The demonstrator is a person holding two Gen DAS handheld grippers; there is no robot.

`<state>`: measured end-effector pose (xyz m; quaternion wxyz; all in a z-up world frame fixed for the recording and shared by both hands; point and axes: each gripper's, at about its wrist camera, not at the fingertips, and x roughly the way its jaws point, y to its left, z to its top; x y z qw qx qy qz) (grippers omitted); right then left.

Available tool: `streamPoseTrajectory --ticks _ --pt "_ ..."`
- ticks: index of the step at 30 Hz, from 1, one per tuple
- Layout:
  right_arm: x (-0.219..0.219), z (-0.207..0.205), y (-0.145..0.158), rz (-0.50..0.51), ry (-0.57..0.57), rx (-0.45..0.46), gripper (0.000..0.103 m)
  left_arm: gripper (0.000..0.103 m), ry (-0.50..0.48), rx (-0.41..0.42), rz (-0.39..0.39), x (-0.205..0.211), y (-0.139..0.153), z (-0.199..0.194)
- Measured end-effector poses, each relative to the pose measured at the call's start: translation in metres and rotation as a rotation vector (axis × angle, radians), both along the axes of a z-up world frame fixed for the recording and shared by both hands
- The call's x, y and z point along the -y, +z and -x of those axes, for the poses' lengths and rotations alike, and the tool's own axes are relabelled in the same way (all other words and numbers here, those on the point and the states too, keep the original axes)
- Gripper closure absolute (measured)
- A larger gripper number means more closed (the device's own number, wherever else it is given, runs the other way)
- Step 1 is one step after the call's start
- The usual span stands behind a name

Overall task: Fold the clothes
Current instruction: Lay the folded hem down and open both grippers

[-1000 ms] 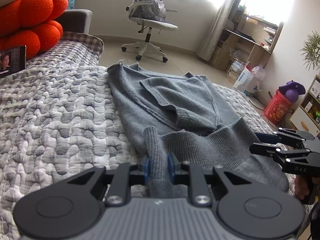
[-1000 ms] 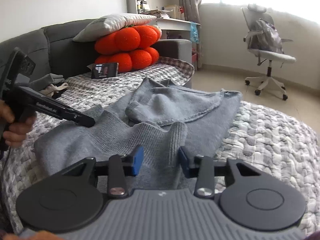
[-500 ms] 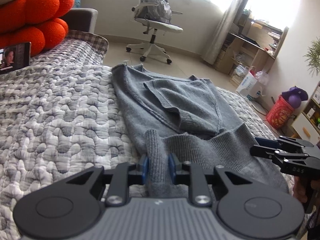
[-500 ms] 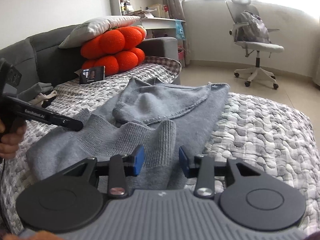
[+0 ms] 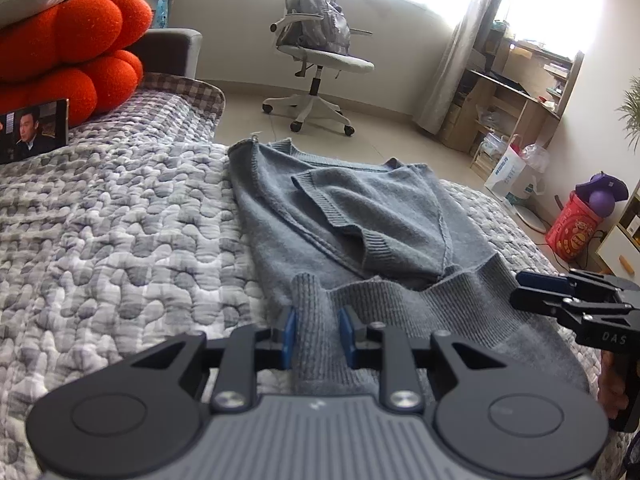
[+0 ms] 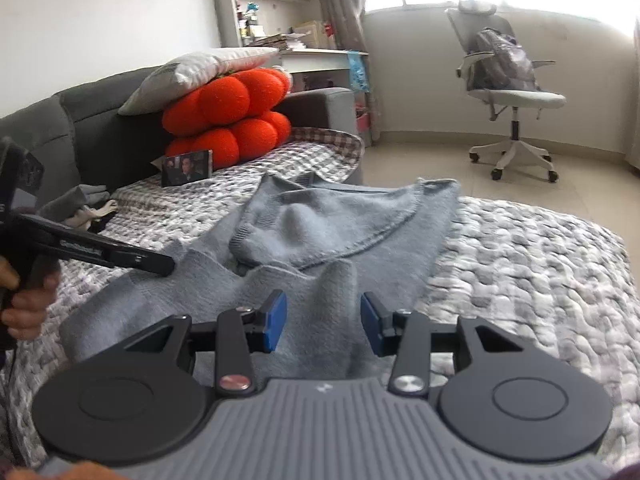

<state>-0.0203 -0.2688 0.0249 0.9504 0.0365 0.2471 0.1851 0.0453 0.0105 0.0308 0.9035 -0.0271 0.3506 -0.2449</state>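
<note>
Sweater point(image 5: 352, 216), grey knit, spread on quilted bedspread point(image 5: 120, 240), sleeve folded across chest, ribbed hem nearest camera. Left wrist view: left gripper point(image 5: 316, 334) at near hem corner, blue pads close together, a raised pleat of ribbing standing between them and touching both, so pinched. Right gripper point(image 5: 520, 292) seen from the side at right of sweater hem, fingers just over hem's far corner; grip not readable from here. Orange cushion point(image 5: 72, 60) and small photo card point(image 5: 34, 130) well left of sweater; office chair point(image 5: 320, 60) on floor beyond sweater collar.

Right wrist view: sweater point(image 6: 340, 224) straight ahead, hem bunched up in front. Right gripper point(image 6: 323, 322) with pads point(image 6: 274, 322) set apart, jaws just been opening; a hump of hem rising between pads, clear gaps either side, not clamped. Left gripper point(image 6: 164, 264) entering from left of sweater, tips on hem's other corner, held by a hand point(image 6: 24, 300). Orange cushion point(image 6: 228, 120) under grey pillow point(image 6: 196, 72) behind sweater, against sofa back point(image 6: 80, 120). Office chair point(image 6: 512, 92) right of sweater, off the bedspread point(image 6: 520, 272).
</note>
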Motion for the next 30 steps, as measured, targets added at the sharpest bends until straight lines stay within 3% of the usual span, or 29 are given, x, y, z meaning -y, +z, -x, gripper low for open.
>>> streamPoseTrajectory --ticks 2,4,5,11,17,22,27,30 --pt "-0.002 -0.002 -0.002 0.009 -0.003 -0.012 0.06 0.083 -0.002 0.009 -0.007 0.001 0.0 0.001" --pt "-0.002 -0.001 -0.004 0.01 -0.005 -0.016 0.093 0.09 0.001 0.022 -0.01 0.0 0.001 0.003" --pt "-0.002 0.0 -0.005 0.011 -0.01 -0.017 0.095 0.091 0.004 0.028 -0.005 -0.002 0.002 0.004" --pt "0.004 0.011 0.007 -0.054 -0.045 0.031 0.095 0.093 -0.004 0.101 0.068 -0.006 0.017 0.015" --pt "0.005 0.012 0.014 -0.026 -0.127 0.072 0.095 0.096 -0.025 0.148 0.152 -0.003 0.023 0.012" --pt "0.007 0.003 0.008 -0.031 -0.133 0.054 0.095 0.095 0.018 0.117 0.149 -0.001 0.012 -0.003" --pt "0.008 -0.014 -0.004 -0.026 -0.163 -0.025 0.095 0.095 0.071 0.043 0.163 -0.007 -0.007 -0.017" --pt "0.008 -0.013 -0.008 -0.018 -0.175 -0.039 0.093 0.09 0.096 0.013 0.18 -0.012 -0.008 -0.016"
